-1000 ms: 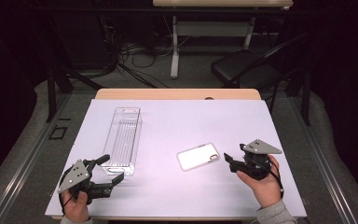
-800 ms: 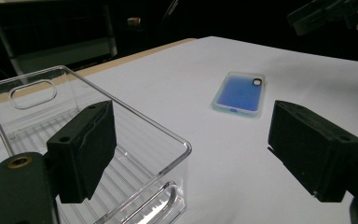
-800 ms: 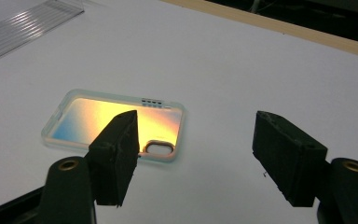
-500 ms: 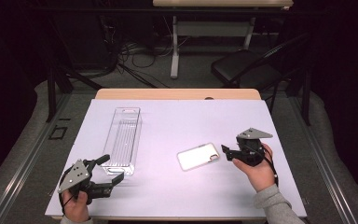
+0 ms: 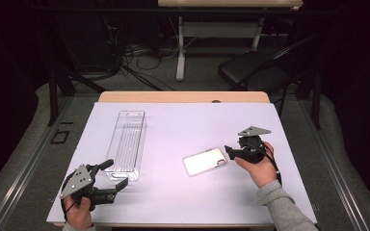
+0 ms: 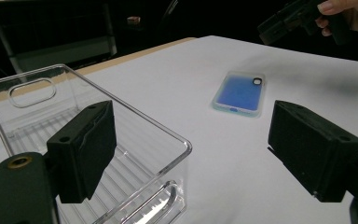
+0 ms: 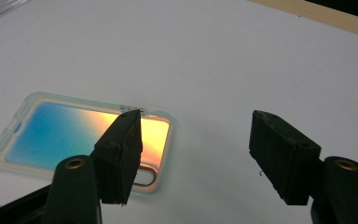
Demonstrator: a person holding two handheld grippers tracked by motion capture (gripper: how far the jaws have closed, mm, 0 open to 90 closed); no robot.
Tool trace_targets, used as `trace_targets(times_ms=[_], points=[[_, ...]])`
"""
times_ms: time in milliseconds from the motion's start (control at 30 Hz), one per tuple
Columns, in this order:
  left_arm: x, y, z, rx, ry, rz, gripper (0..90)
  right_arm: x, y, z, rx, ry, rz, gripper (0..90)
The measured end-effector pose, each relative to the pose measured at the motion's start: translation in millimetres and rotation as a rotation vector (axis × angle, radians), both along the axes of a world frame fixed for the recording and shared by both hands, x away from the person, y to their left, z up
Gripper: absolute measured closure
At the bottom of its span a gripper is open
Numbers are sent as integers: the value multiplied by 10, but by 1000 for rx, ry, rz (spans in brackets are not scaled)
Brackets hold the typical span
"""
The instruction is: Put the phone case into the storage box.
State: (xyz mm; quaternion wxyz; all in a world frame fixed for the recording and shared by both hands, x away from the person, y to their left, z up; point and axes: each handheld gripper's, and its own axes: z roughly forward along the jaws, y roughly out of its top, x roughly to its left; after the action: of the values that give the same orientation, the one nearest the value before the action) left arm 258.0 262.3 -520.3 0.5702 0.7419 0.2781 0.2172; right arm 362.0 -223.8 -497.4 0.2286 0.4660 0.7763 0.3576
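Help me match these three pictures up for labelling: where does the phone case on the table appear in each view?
High view: the phone case lies flat right of centre, just left of the right gripper.
Left gripper view: phone case upper middle, beyond the clear bin.
Right gripper view: phone case lower left, partly behind one jaw.
Shared landmark: the white table cover.

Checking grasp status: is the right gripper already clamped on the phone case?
No, the right gripper stands open above the phone case, nothing between its pads.
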Motion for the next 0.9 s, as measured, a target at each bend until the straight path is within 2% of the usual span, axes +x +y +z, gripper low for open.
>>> trace_targets(times_ms=[67,100,200,300,333,367,467,533,600,633,667,700,767,900], points=[[0,-2,0,0,1,-1,155,15,7,-4,4,4,0,354],[0,-3,-1,0,2,-2,155,44,25,-4,7,40,3,357],[0,-3,-1,0,3,-4,155,68,50,7,2,66,12,360],[0,-2,0,0,2,-4,155,119,97,46,2,117,19,379],[0,-1,0,-1,1,-3,155,119,97,46,2,117,19,379],[-1,0,0,-1,1,-3,155,152,114,66,-19,150,13,382],[0,2,0,-2,2,-5,155,184,142,99,-42,170,7,405],[0,0,-1,-1,3,-1,155,216,160,108,-60,209,6,403],[1,-1,-1,-1,3,-2,155,230,171,111,-69,221,7,405],[2,-2,-1,0,4,-3,155,263,188,111,-82,249,17,410],[2,-2,-1,0,4,-3,155,263,188,111,-82,249,17,410],[2,-2,-1,0,4,-3,155,298,208,101,-113,278,32,416],[3,-2,-2,1,5,-2,155,322,226,90,-129,293,42,425],[3,0,-2,1,6,-3,155,357,253,68,-122,327,61,436]])
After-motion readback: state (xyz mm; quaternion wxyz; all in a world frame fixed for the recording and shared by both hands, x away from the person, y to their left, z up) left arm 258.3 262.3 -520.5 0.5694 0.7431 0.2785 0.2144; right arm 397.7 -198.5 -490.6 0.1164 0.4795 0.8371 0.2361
